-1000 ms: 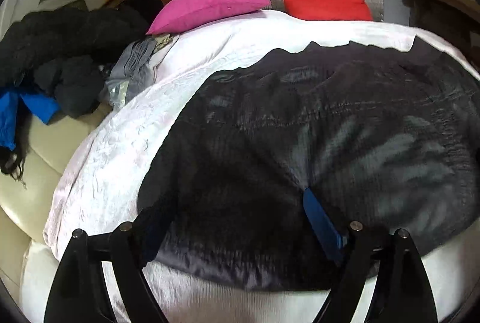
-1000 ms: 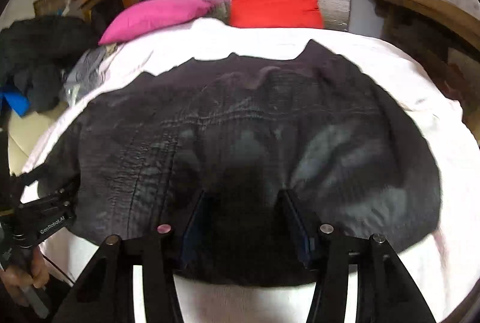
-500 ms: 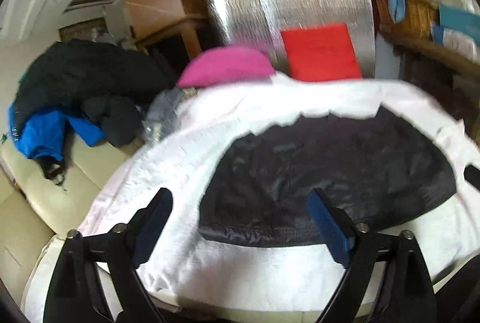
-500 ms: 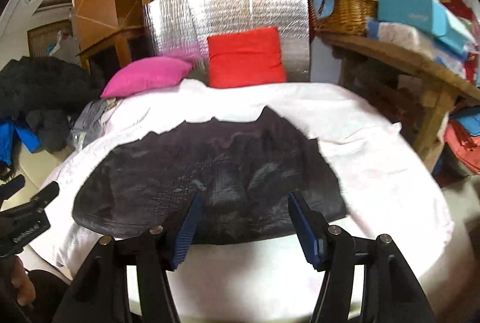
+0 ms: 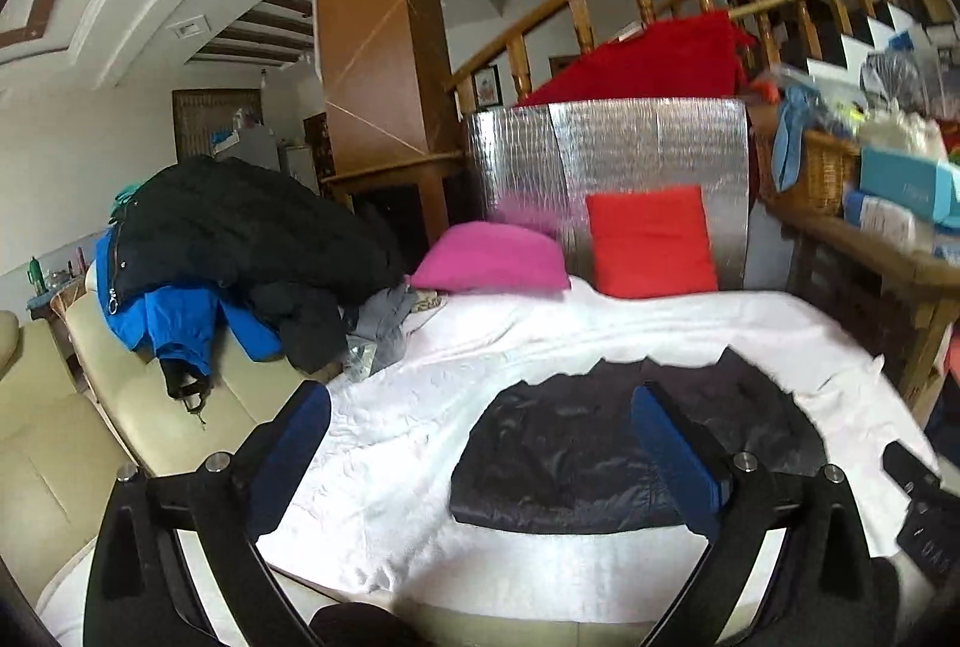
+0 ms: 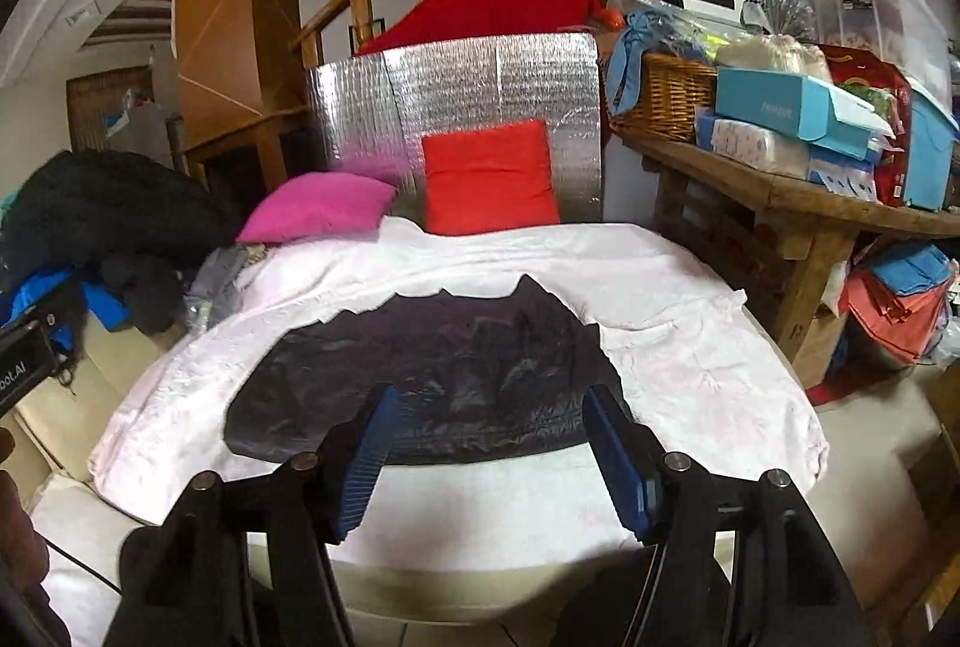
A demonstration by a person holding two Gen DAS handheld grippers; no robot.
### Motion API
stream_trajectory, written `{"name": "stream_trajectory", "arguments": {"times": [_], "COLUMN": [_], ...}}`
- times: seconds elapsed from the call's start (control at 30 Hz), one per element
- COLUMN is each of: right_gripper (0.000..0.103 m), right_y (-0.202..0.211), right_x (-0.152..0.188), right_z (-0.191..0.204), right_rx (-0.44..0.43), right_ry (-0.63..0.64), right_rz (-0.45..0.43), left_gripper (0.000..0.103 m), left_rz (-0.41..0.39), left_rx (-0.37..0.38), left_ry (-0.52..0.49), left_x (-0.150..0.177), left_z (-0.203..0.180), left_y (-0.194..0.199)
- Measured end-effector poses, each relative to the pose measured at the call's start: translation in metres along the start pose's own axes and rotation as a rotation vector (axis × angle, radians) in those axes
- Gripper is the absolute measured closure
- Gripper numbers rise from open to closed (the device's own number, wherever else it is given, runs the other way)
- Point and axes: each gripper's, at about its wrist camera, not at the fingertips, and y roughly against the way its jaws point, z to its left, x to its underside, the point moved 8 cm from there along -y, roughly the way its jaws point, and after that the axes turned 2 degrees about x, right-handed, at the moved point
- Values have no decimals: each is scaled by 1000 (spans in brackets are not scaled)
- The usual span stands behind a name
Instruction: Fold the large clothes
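Black jacket [image 5: 630, 455] lies folded flat on the white sheet [image 5: 420, 407], near its front edge. Left gripper [image 5: 480, 443] and right gripper [image 6: 486, 443] both pulled up and away; a second ago they were down on the fabric. Jaws on both have just been opening, now apart, nothing between them. This fold looks done. Clothes pile [image 5: 240, 251] on sofa untouched, probably next.

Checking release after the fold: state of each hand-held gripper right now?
Left hand-held gripper: open, nothing held, jaws just opened wider.
Right hand-held gripper: open, nothing held, above the folded dark garment.
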Motion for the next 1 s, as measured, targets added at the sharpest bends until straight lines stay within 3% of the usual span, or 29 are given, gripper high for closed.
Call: {"name": "stream_trajectory", "arguments": {"times": [0.57, 1.0], "right_gripper": [35, 35], "right_y": [68, 73], "right_x": [-24, -20], "right_z": [46, 64], "right_rx": [-60, -43], "right_ry": [-5, 35], "right_rz": [-118, -108], "left_gripper": [2, 2], "left_rz": [-54, -90], "left_rx": [-30, -58], "left_ry": [78, 98], "left_x": [-10, -13], "left_z": [42, 62], "left_y": [56, 70]}}
